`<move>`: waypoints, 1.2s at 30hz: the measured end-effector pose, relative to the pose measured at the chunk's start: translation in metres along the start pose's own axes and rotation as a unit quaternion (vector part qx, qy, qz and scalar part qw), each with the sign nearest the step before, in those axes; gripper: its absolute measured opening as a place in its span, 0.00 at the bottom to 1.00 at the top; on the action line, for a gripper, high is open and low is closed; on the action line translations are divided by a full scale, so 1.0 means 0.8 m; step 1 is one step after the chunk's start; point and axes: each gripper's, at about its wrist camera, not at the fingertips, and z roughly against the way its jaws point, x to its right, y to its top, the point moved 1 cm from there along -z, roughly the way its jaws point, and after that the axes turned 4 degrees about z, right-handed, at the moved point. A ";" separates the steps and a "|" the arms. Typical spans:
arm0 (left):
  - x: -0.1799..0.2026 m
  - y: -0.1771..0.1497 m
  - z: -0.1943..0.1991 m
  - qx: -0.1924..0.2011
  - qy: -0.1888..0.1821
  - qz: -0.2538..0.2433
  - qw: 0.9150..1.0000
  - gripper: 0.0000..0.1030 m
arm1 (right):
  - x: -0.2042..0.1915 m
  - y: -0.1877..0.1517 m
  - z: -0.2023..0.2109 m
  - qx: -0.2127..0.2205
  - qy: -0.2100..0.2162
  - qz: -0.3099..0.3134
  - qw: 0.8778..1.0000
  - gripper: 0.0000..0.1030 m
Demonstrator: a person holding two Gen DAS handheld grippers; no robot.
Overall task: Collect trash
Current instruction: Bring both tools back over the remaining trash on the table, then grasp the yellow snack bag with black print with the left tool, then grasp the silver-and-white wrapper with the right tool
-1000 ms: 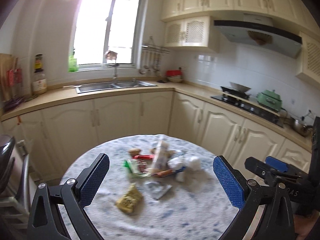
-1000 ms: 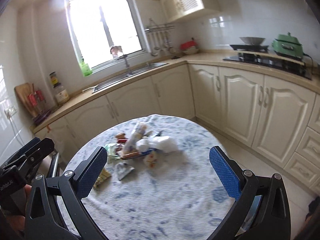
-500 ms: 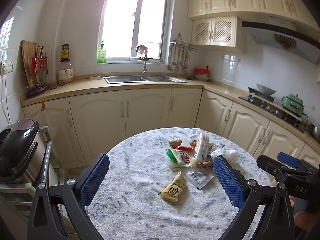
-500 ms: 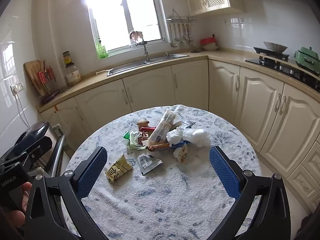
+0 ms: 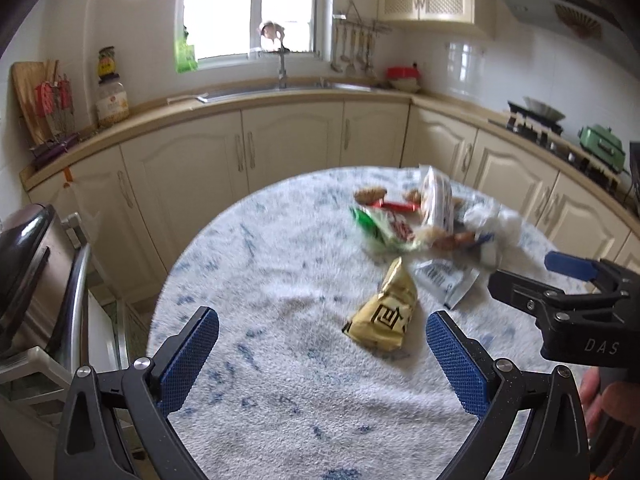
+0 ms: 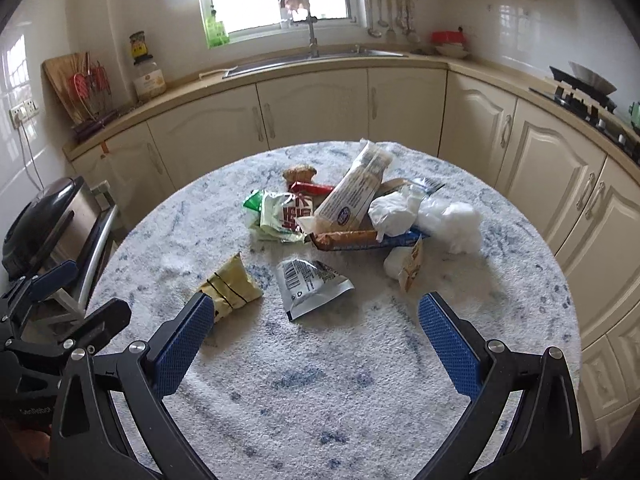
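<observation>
A round surface (image 6: 500, 320) with a fuzzy white and blue cloth stands in a kitchen. The trash lies in a heap on the far half of the surface, a bit toward its right edge.

The left tongs (image 5: 320, 354) are spread wide and hold nothing. They hang over the near left part of the surface. A yellow bag (image 5: 382, 314) lies just past them, closer to the right pad than to the left one. It does not touch the pads.

The right tongs (image 6: 316, 340) are spread wide too and hold nothing. They hang over the near part of the surface. A silver bag (image 6: 310, 286) lies flat just past them, between the two blue pads (image 6: 448, 354). The yellow bag lies just beside the silver one, and the left pad hides its near corner in the right view.

Farther back sits the heap. A green and white bag (image 6: 280, 216) is on its left side. A long white wrapper (image 6: 356, 190) leans up across the middle. A brown bar wrapper (image 6: 348, 238) lies at the front of the heap. A crumpled white tissue (image 6: 452, 220) is on the right side, toward the right edge. A small brown cake (image 6: 300, 172) and a red wrapper (image 6: 310, 189) are at the back.

Part of a hand (image 5: 608, 402) shows at the right edge of the left view, under the right tongs.
</observation>
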 end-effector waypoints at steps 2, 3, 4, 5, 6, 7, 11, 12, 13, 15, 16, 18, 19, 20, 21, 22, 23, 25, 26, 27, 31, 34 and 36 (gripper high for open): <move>0.007 -0.001 -0.025 -0.011 -0.008 -0.009 1.000 0.99 | 0.005 -0.001 -0.019 -0.014 0.006 -0.006 1.000 0.98; 0.010 0.002 -0.040 -0.019 -0.010 -0.015 1.000 0.99 | 0.009 -0.001 -0.027 -0.021 0.007 -0.010 1.000 0.94; 0.015 0.004 -0.053 -0.025 -0.012 -0.021 0.999 0.99 | 0.014 -0.001 -0.033 -0.027 0.006 -0.016 0.999 0.92; 0.020 0.008 -0.065 -0.030 -0.015 -0.028 0.999 0.99 | 0.020 -0.001 -0.036 -0.028 0.008 -0.025 0.999 0.91; 0.024 0.013 -0.078 -0.037 -0.019 -0.035 0.999 0.99 | 0.024 -0.002 -0.037 -0.028 0.009 -0.031 0.999 0.91; 0.028 0.018 -0.093 -0.043 -0.022 -0.041 0.998 0.98 | 0.029 -0.002 -0.038 -0.028 0.010 -0.036 0.999 0.91; 0.040 0.032 -0.144 -0.090 -0.049 -0.056 0.993 0.67 | 0.032 -0.001 -0.042 -0.034 0.015 -0.035 0.999 0.91; 0.040 0.034 -0.155 -0.103 -0.058 -0.052 0.992 0.60 | 0.031 0.000 -0.045 -0.036 0.017 -0.034 0.999 0.91; 0.038 0.040 -0.157 -0.096 -0.058 -0.049 0.993 0.56 | 0.028 0.001 -0.048 -0.038 0.022 -0.033 0.998 0.91; 0.033 0.046 -0.162 -0.095 -0.076 -0.041 0.992 0.42 | 0.023 0.004 -0.057 -0.042 0.028 -0.031 0.998 0.91; 0.028 0.048 -0.165 -0.095 -0.078 -0.035 0.992 0.42 | 0.019 0.005 -0.063 -0.046 0.030 -0.030 0.998 0.91; 0.014 0.053 -0.166 -0.092 -0.083 -0.014 0.992 0.41 | 0.012 0.008 -0.075 -0.053 0.034 -0.025 0.998 0.86; 0.007 0.055 -0.166 -0.089 -0.079 -0.005 0.993 0.41 | 0.008 0.009 -0.083 -0.058 0.031 -0.022 0.998 0.83; 0.000 0.058 -0.167 -0.085 -0.074 0.006 0.994 0.37 | 0.005 0.011 -0.090 -0.063 0.028 -0.019 0.997 0.75; -0.008 0.061 -0.168 -0.081 -0.071 0.016 0.994 0.37 | 0.002 0.012 -0.094 -0.061 0.019 -0.013 0.998 0.72; -0.016 0.064 -0.169 -0.078 -0.068 0.025 0.994 0.37 | -0.002 0.014 -0.096 -0.060 0.010 -0.002 0.998 0.68; -0.022 0.066 -0.169 -0.075 -0.065 0.032 0.995 0.37 | -0.007 0.015 -0.099 -0.060 0.001 0.007 0.998 0.61; -0.033 0.070 -0.171 -0.072 -0.064 0.043 0.994 0.37 | -0.014 0.017 -0.100 -0.060 0.002 0.025 0.998 0.54; -0.037 0.073 -0.173 -0.070 -0.063 0.047 0.994 0.37 | -0.017 0.017 -0.100 -0.060 0.004 0.031 0.998 0.52; -0.040 0.075 -0.175 -0.070 -0.063 0.050 0.994 0.37 | -0.020 0.015 -0.099 -0.060 0.002 0.042 0.997 0.48; -0.045 0.079 -0.183 -0.069 -0.066 0.054 0.994 0.37 | -0.022 0.009 -0.090 -0.053 0.019 0.046 0.997 0.41; -0.036 0.074 -0.171 -0.065 -0.072 0.051 0.994 0.37 | -0.018 0.002 -0.080 -0.044 0.031 0.037 0.998 0.41; -0.030 0.073 -0.166 -0.062 -0.073 0.048 0.994 0.37 | -0.014 -0.001 -0.070 -0.037 0.039 0.027 0.998 0.41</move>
